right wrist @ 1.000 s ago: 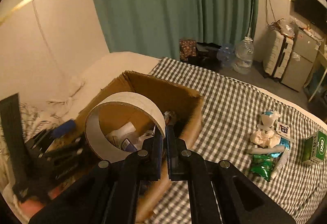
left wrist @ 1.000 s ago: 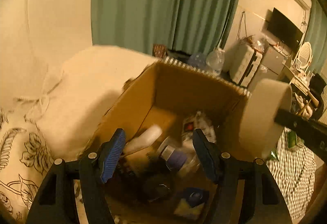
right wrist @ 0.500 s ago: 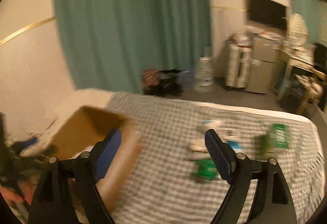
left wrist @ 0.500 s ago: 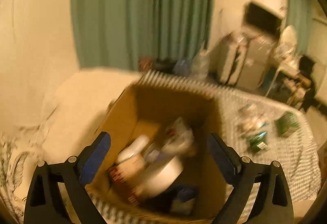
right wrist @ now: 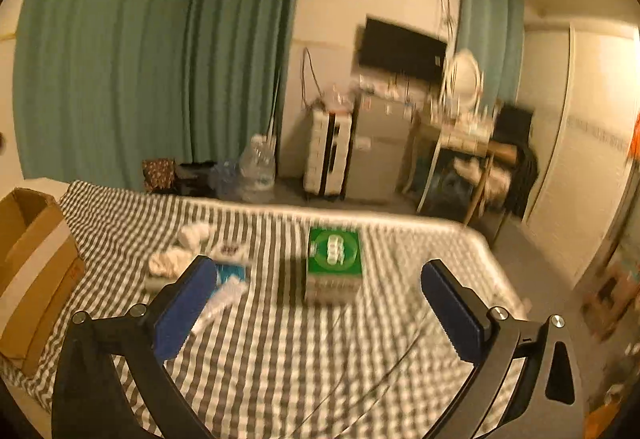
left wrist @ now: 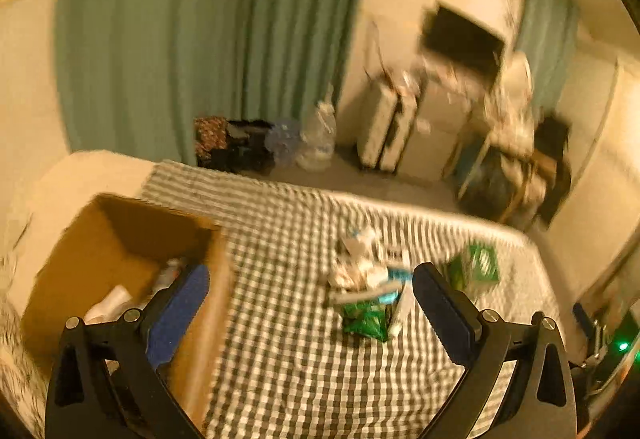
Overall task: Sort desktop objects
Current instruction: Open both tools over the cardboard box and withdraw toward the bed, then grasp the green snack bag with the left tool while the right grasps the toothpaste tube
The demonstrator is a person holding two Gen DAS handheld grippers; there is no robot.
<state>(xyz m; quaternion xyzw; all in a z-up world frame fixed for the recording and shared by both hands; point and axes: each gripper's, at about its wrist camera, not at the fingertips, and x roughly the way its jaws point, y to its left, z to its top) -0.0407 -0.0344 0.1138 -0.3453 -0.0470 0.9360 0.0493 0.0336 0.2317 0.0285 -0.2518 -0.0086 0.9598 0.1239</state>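
Observation:
An open cardboard box (left wrist: pixel 120 235) with several items inside sits at the left of the checked cloth (left wrist: pixel 288 339); it also shows in the right wrist view (right wrist: pixel 36 263). My left gripper (left wrist: pixel 312 315) is open and empty, above the cloth between the box and a pile of small items (left wrist: pixel 368 279) with a green packet (left wrist: pixel 366 319). My right gripper (right wrist: pixel 316 311) is open and empty, facing a green box (right wrist: pixel 334 259) that stands on the cloth. The green box also shows in the left wrist view (left wrist: pixel 476 267). White and blue small items (right wrist: pixel 200 259) lie left of it.
The cloth's far edge (right wrist: pixel 360 217) drops to the floor. Beyond it stand water bottles (right wrist: pixel 258 171), a white cabinet (right wrist: pixel 328 155) and a cluttered desk (right wrist: pixel 464 143). Green curtains (right wrist: pixel 140 51) hang behind. Both views are blurred by motion.
My right gripper let go of the tape roll into the box, opened, and swung right toward the green box. My left gripper opened wider and swung right from over the box.

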